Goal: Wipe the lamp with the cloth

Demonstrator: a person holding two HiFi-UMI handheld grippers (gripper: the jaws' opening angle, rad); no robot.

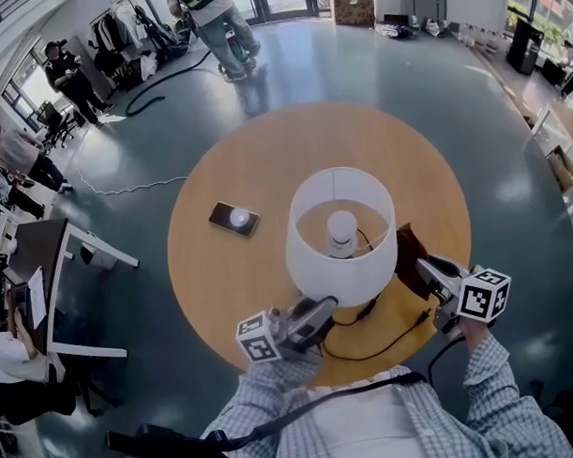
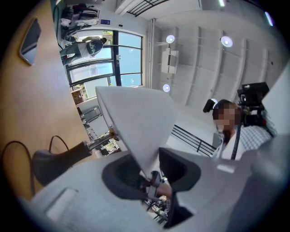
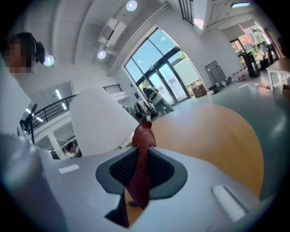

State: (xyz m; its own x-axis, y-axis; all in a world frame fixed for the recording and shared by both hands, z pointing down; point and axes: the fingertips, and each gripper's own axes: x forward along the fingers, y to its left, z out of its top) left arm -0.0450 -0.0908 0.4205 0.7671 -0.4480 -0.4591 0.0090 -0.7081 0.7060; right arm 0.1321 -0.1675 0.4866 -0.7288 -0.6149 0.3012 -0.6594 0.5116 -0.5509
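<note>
Left hand-held gripper [image 1: 319, 309] pinches the probably light, easily dented lamp shade [image 1: 311, 260] at its six-o'clock rim; right hand-held gripper [image 1: 422, 266], at four o'clock, is clamped on the soft, limp cloth [image 1: 407, 249].

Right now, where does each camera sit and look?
Head view: on the person's head, looking down at table, lamp; sleeves, left claw, right claw show.
Left gripper view: on left claw, looking along its jaws at the pinched lampshade.
Right gripper view: on right claw, looking past jaws and cloth, over table.
Shared: all see the lamp.
</note>
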